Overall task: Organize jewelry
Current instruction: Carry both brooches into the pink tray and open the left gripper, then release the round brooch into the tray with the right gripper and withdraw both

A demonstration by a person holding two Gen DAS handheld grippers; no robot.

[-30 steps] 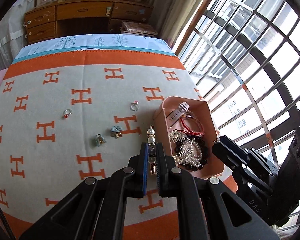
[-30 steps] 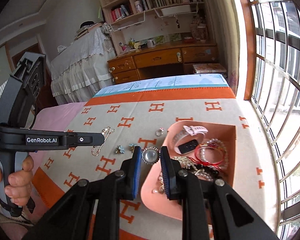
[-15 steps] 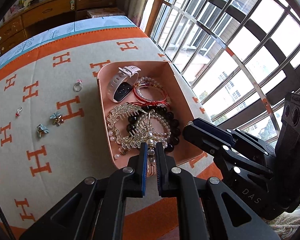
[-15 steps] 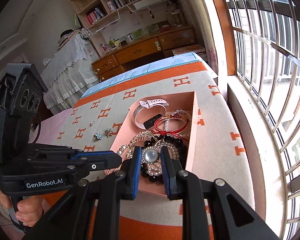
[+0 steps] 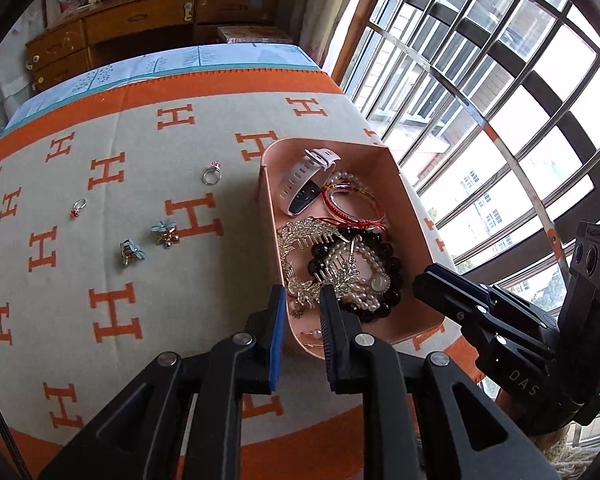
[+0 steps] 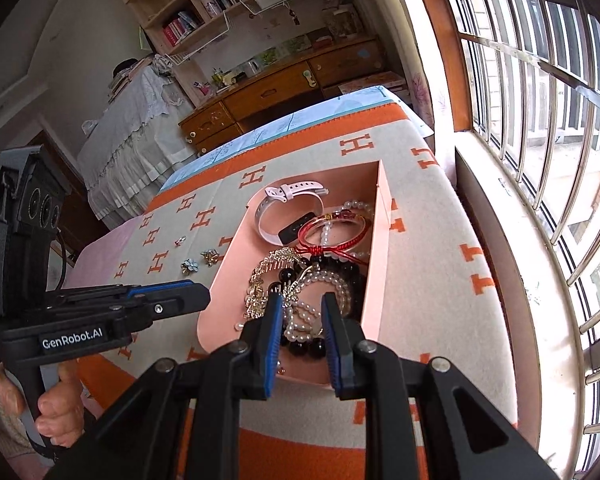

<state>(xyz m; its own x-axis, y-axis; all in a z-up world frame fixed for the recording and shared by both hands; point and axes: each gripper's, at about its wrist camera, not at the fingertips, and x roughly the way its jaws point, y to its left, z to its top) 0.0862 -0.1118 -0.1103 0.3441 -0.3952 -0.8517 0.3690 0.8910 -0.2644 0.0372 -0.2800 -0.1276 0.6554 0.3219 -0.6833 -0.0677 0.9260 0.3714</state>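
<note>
Both tongs hang over the near end of the pink tray, tilted down toward it. The left tongs gape with nothing between the pads; the right tongs gape likewise, above the pearl strands. Ahead of them the tray holds one white watch and one red bangle. Left of the left tongs, on the blanket, lie two rings and two flower earrings.

Home bedroom: blanket-covered bed, wooden dresser, bookshelves, barred window.
</note>
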